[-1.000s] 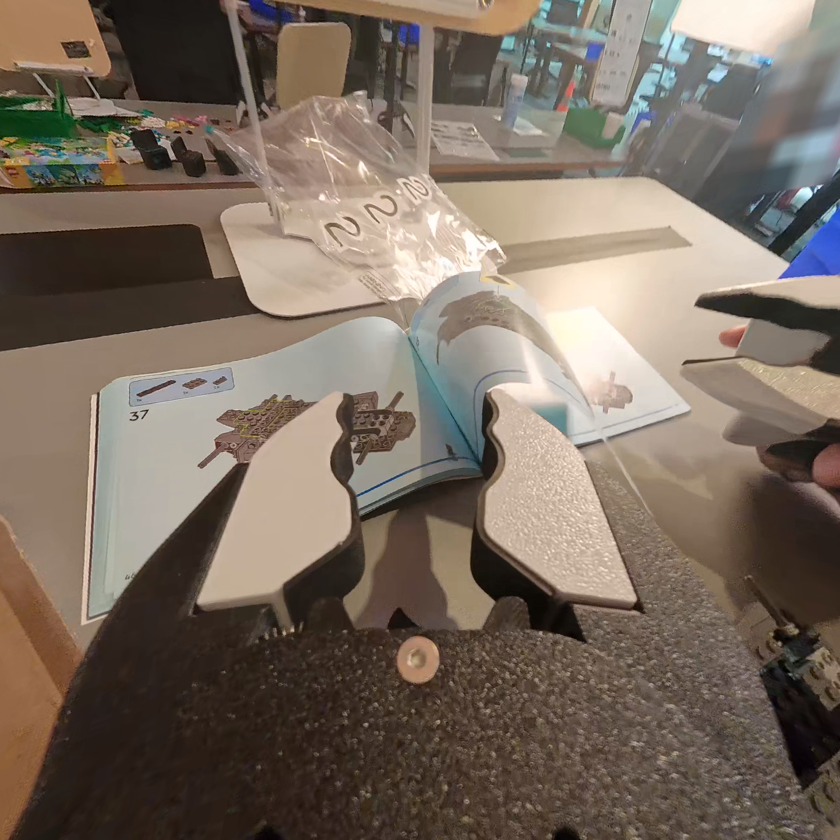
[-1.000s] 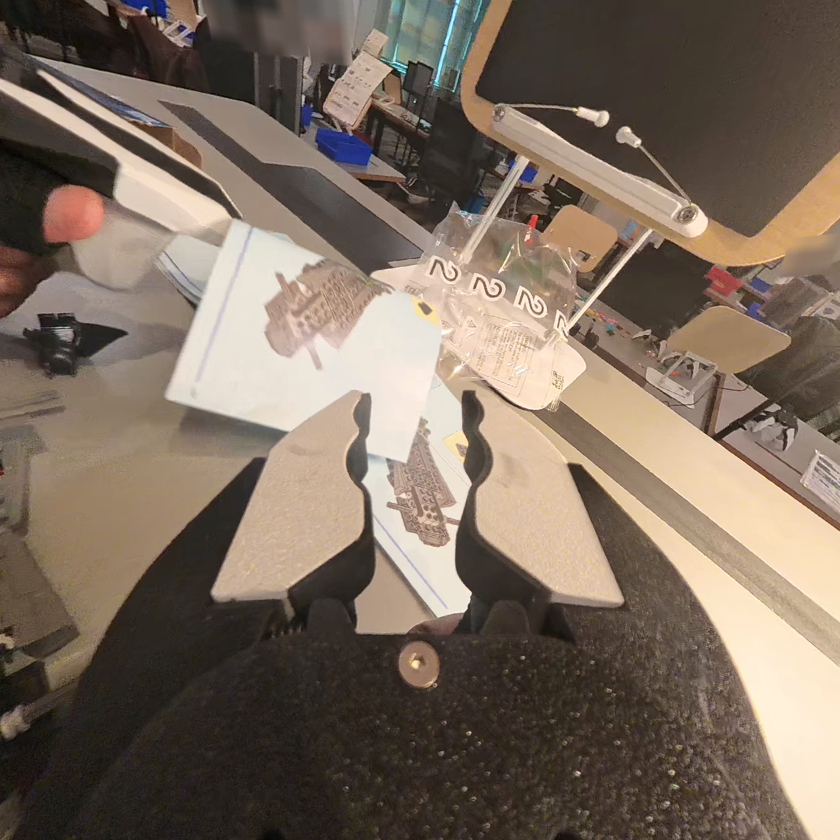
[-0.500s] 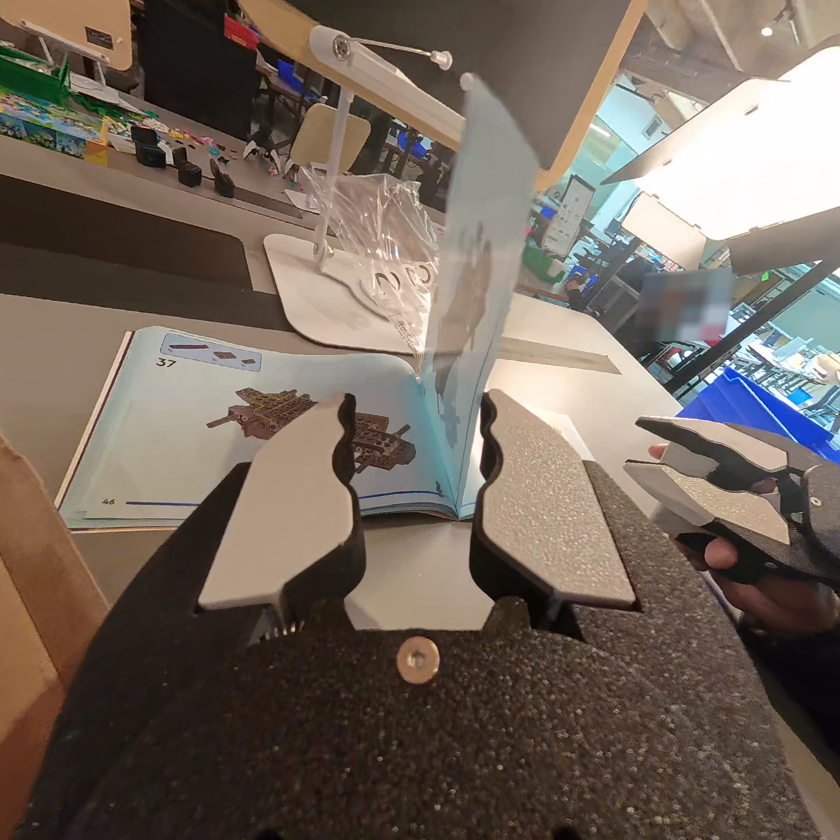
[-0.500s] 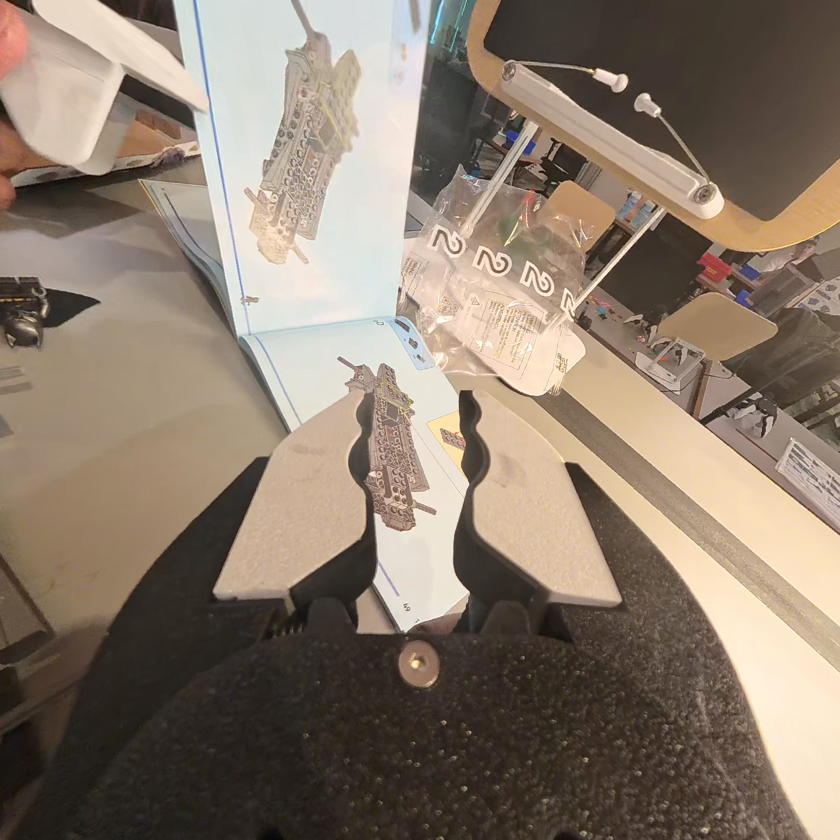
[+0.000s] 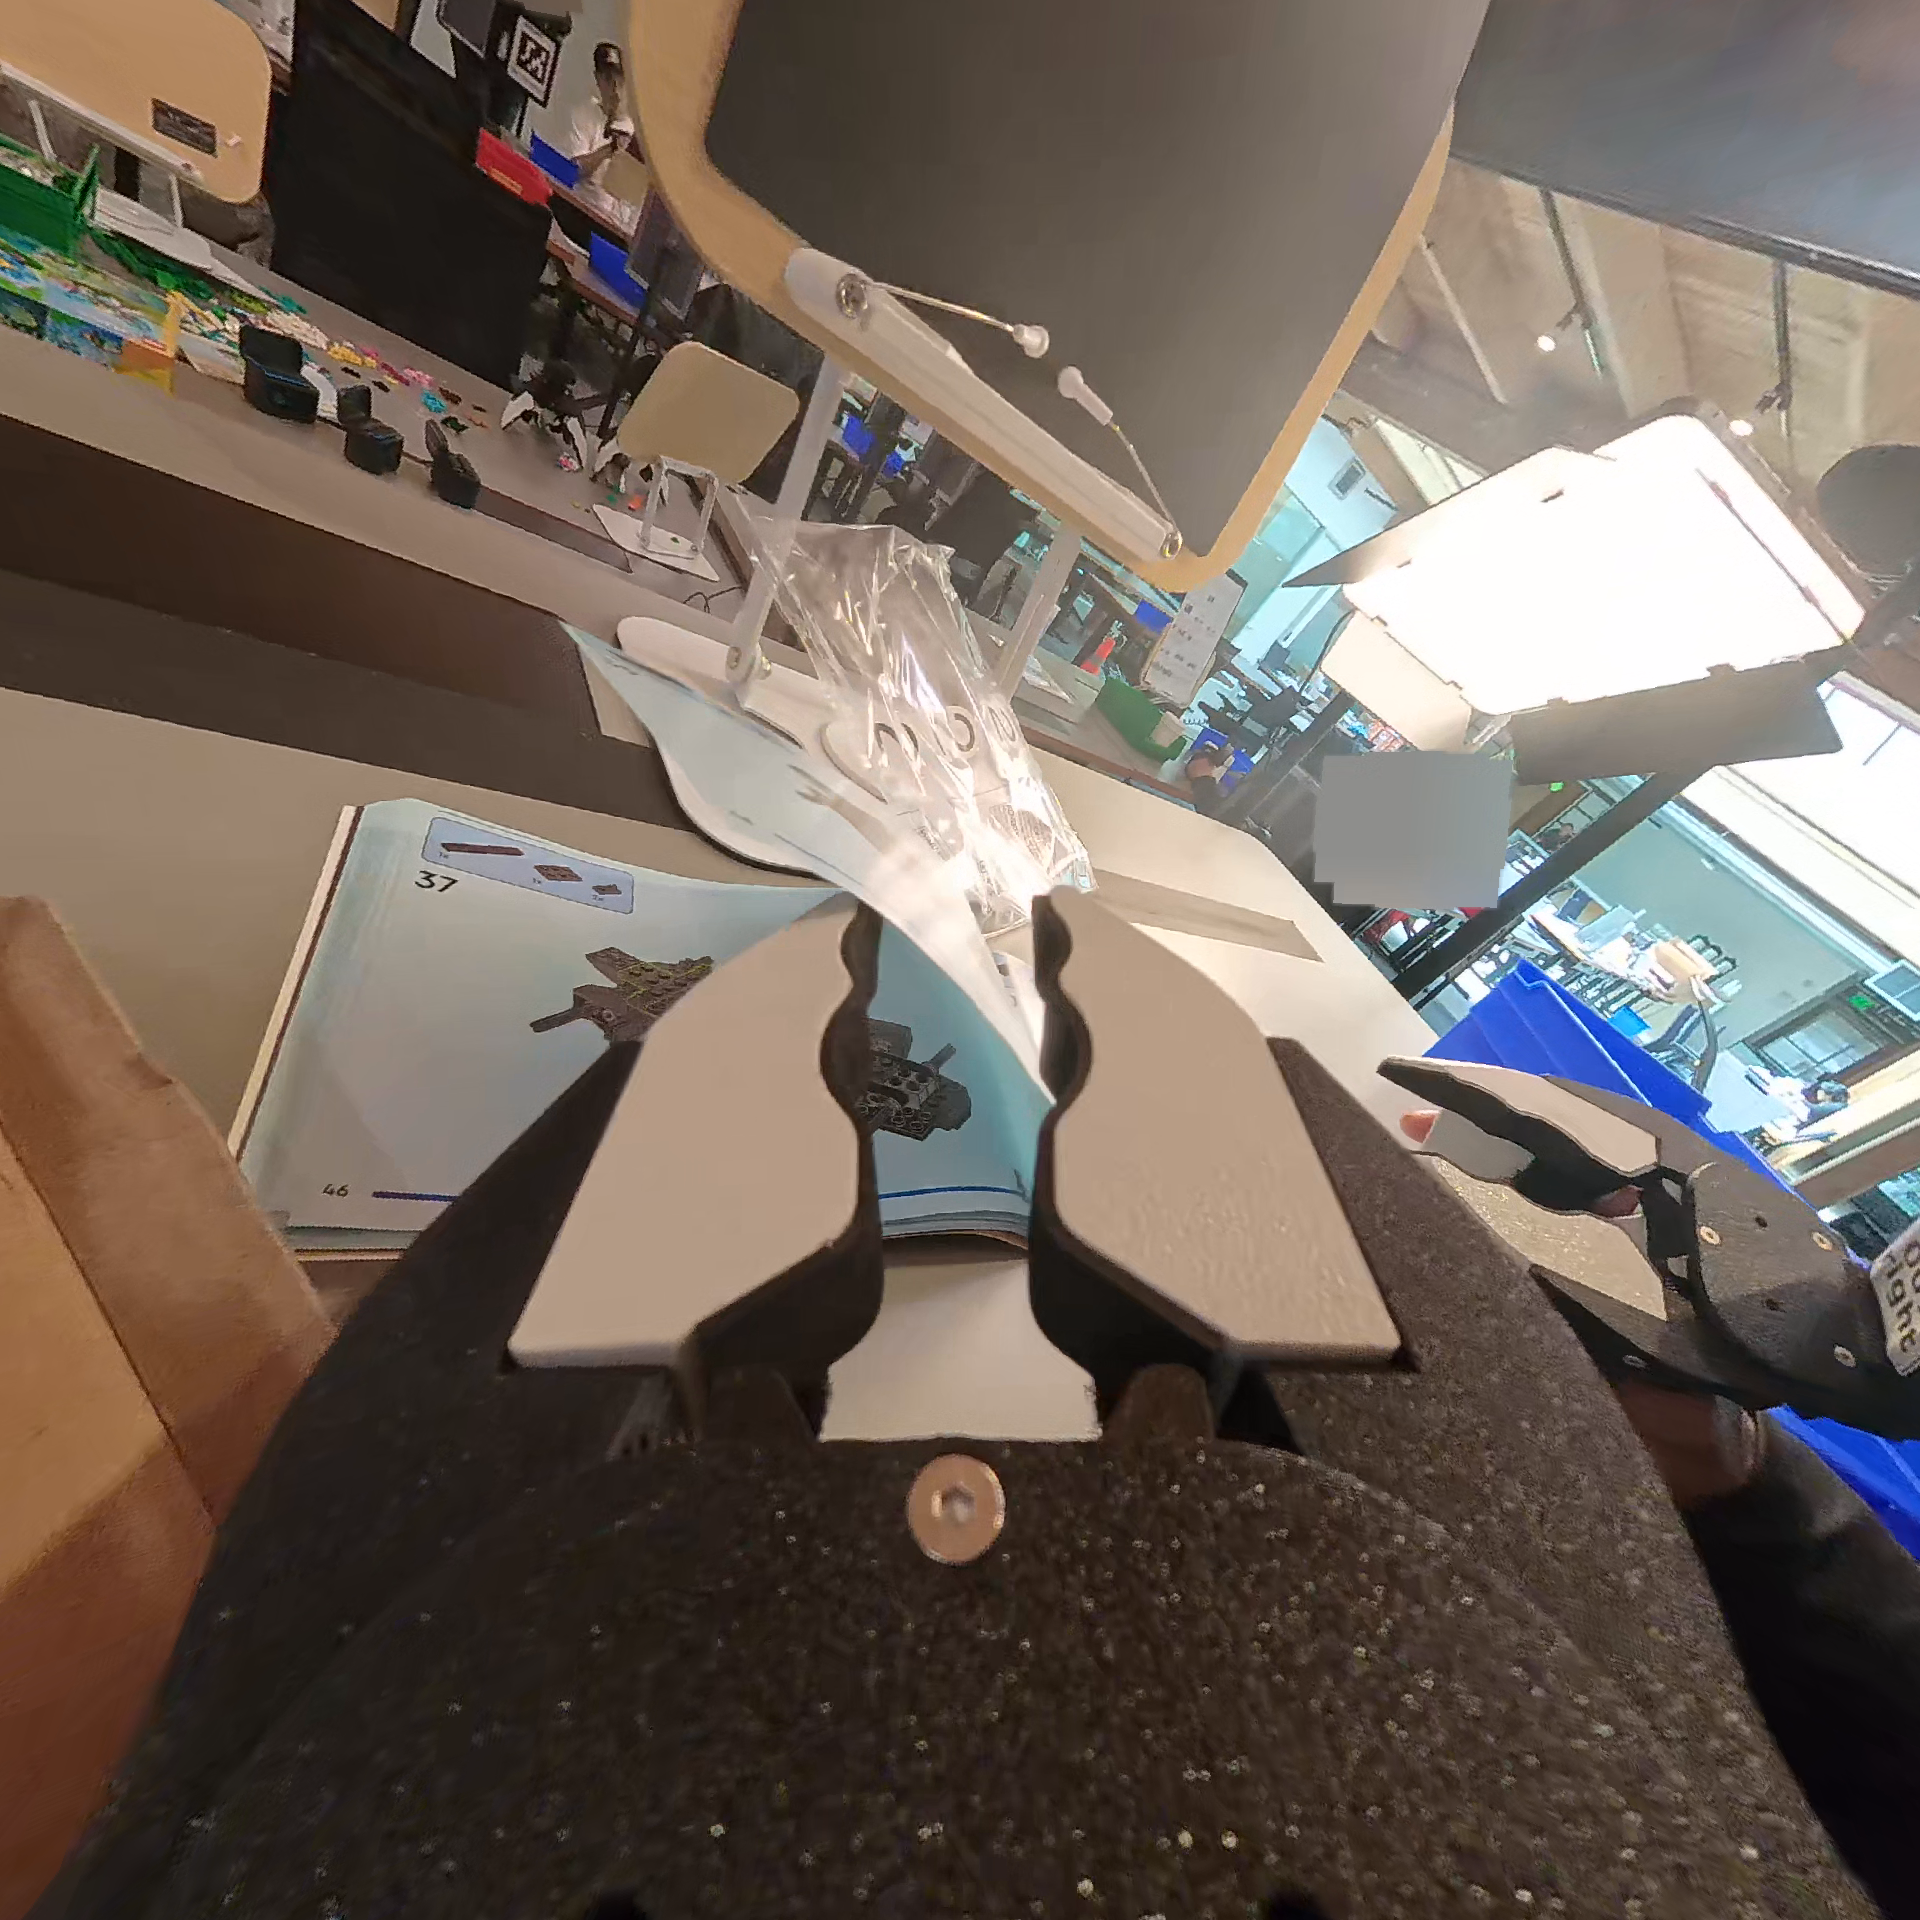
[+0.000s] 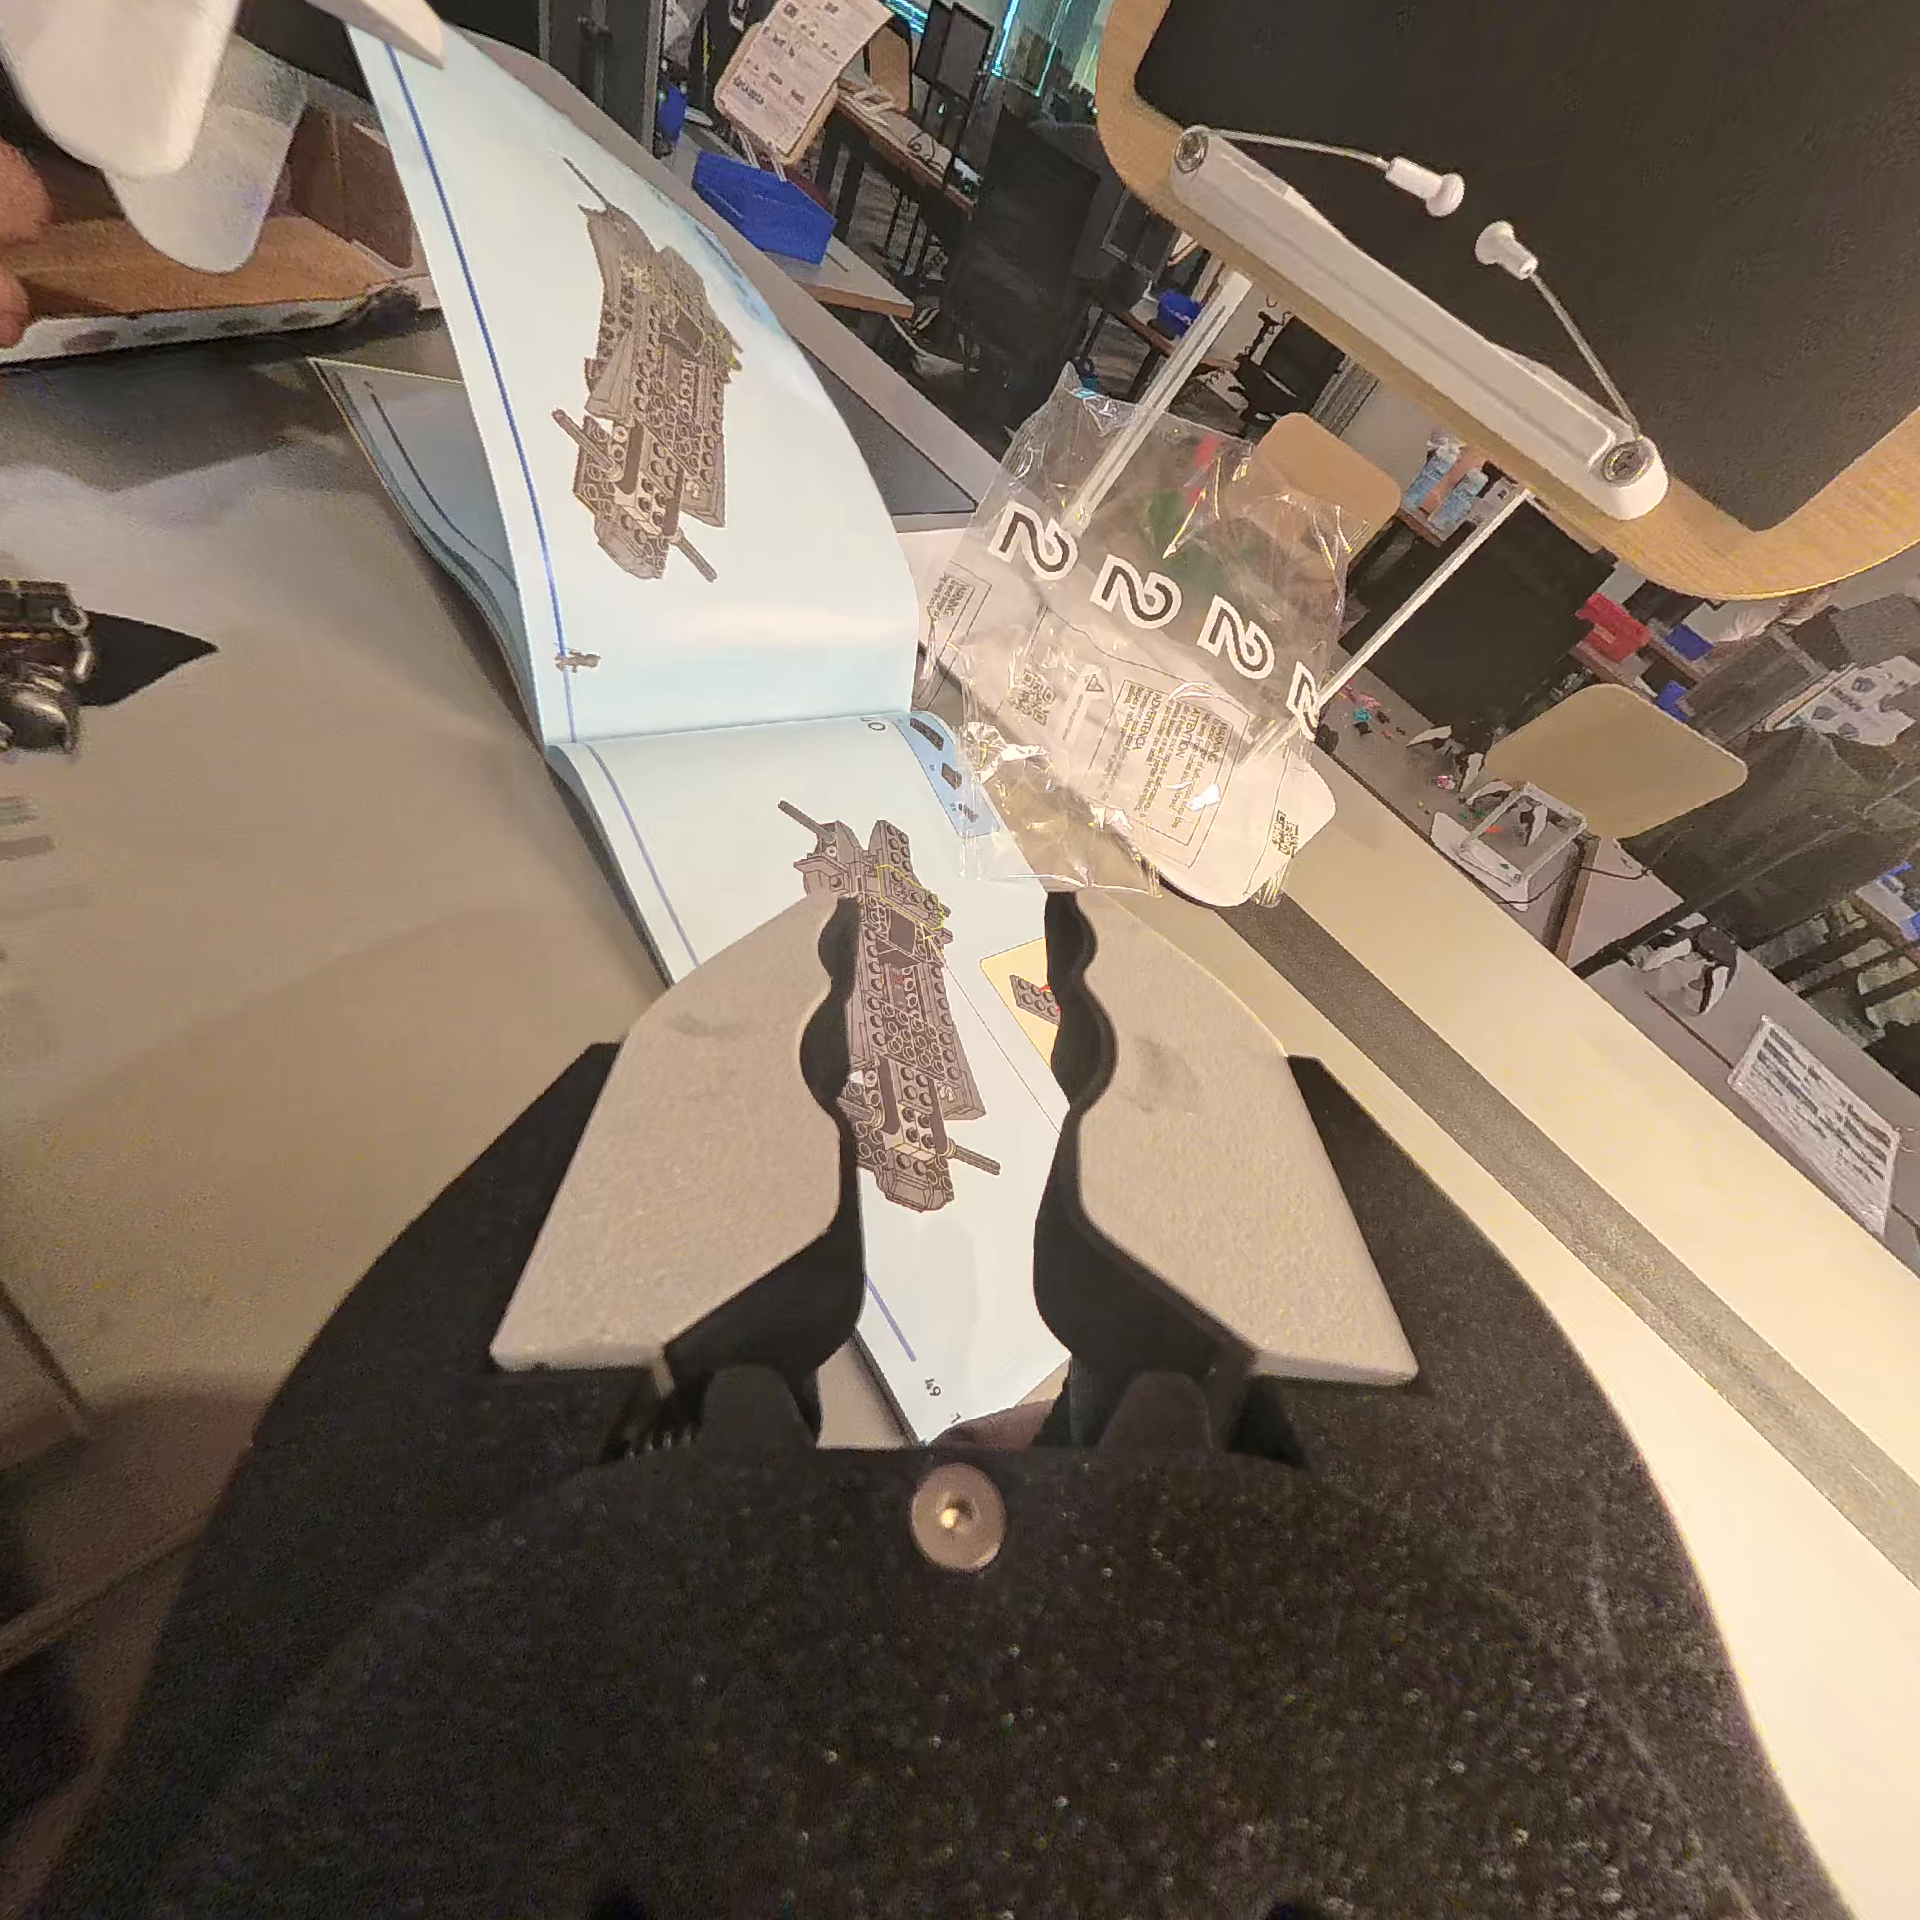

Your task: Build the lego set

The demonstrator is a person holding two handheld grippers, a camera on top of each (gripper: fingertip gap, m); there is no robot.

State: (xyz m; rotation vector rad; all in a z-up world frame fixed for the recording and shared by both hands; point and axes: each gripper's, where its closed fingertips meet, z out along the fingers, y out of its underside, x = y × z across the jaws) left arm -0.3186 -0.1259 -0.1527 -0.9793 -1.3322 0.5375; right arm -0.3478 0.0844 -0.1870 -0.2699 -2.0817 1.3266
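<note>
2 fingers of the left gripper stand apart, and a lifted page of the open booklet curves up between them. It seems to lean on the inner edge of the finger at 3 o'clock, while a clear gap shows on the 9 o'clock side. We judge this the weak point: nothing pinches the page, so a small tilt could let the glossy sheet slide off and drop flat. If the jaws closed on the bend, they could crease it or tear it at the spine.

We see the right gripper unclenched too, with nothing between its pads. It hangs over the booklet's right-hand sheet, whose printed brick drawing shows in the gap. A careless dip there could scuff or shift the booklet on the smooth table.

From those fingertips the lifted page rises toward 11 o'clock, its top corner reaching the left gripper's finger at the frame's upper left. At 1 o'clock, just beyond the booklet's far edge, a crumpled clear plastic bag leans on a white stand. We judge that the swinging page could brush it and knock it over.
</note>
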